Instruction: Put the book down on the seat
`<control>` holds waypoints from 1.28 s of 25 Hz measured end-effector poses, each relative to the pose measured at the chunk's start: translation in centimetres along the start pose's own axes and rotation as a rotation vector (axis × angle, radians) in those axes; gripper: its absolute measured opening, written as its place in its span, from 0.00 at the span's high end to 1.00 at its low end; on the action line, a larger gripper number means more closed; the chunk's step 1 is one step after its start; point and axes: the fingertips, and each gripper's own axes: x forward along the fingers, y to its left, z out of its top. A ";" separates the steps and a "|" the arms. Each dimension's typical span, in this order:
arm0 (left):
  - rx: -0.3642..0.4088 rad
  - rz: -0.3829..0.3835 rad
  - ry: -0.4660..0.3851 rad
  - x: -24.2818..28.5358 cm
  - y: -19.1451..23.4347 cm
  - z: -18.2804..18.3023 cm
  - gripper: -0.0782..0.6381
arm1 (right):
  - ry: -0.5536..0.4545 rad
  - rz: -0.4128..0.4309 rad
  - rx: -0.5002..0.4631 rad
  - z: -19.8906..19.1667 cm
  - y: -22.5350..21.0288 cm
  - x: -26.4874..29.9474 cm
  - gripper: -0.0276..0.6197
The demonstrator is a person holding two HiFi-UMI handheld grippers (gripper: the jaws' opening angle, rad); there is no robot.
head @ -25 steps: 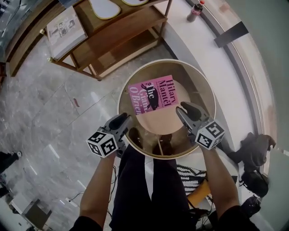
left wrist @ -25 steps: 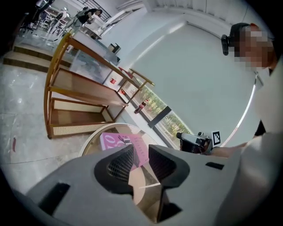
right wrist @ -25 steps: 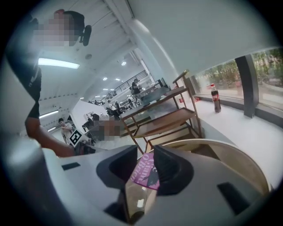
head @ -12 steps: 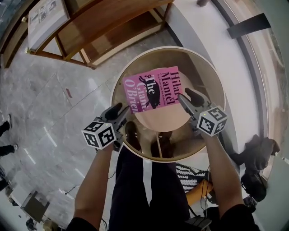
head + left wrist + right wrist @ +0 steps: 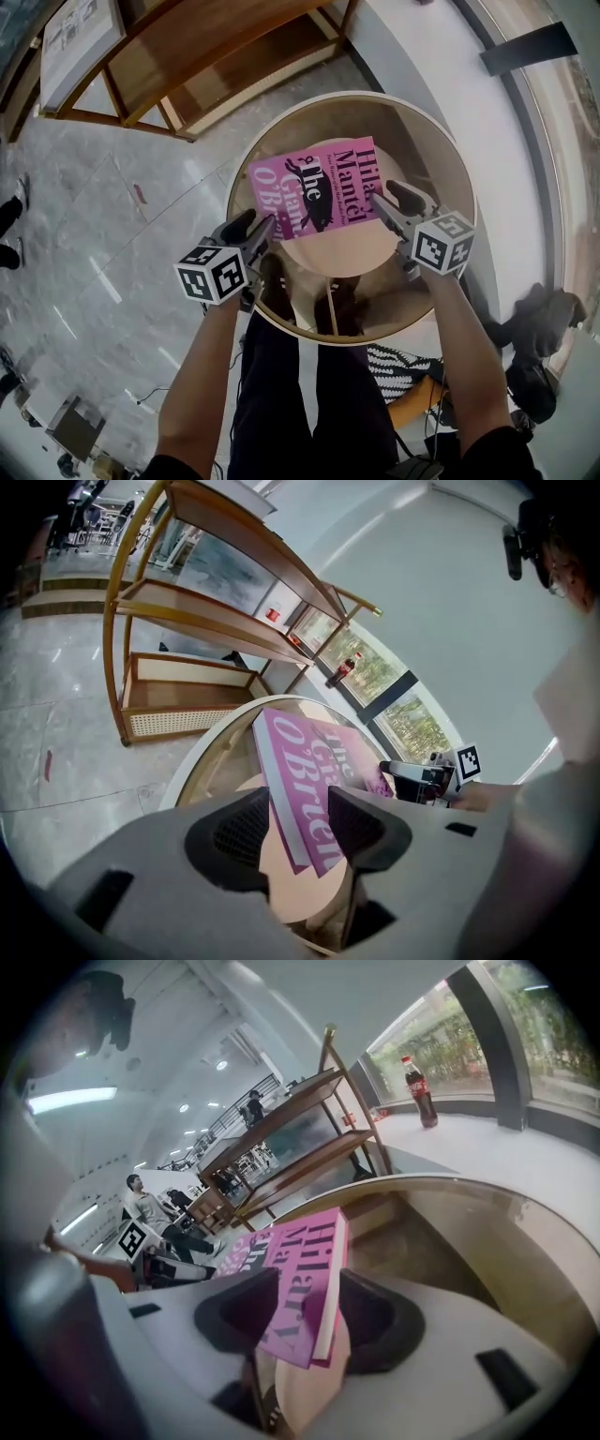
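From the head view, the pink book hangs face up over the round seat of a tub chair. The left gripper has its near left corner and the right gripper its near right corner. The far edge reaches toward the curved back. It cannot be told from above whether any part touches the pad. This fits a book on its way down or one just gripped, so the safe advice is what serves both: move the two hands in step and keep the cover level, since a corner hold lets a book sag or swing. In the left gripper view, the jaws are drawn in narrow on the corner, one on each face. The cover tilts up and away, and bare seat shows beneath it, so this corner looks clear of the pad. Only the tip is caught, so I judge that a twist of the wrist could lever it out. In the right gripper view, the jaws likewise pinch their corner, with the page edge showing and seat below. To set it down well, bring the far edge onto the pad at the middle, away from the back. Let the weight settle flat, then ease both pairs of jaws apart together so neither corner drags.
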 end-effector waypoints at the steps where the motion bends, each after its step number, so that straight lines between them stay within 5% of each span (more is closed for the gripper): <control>1: -0.002 0.002 0.004 0.2 0.1 -0.1 0.64 | 0.001 0.004 0.001 -0.1 0.0 0.1 0.67; 16: -0.029 0.007 0.021 1.8 -0.2 -0.5 0.64 | 0.044 0.000 -0.005 -1.3 0.0 1.3 0.67; 32: 0.003 0.025 0.000 0.6 -1.0 0.5 0.64 | -0.016 -0.064 -0.074 -0.3 1.4 -0.3 0.69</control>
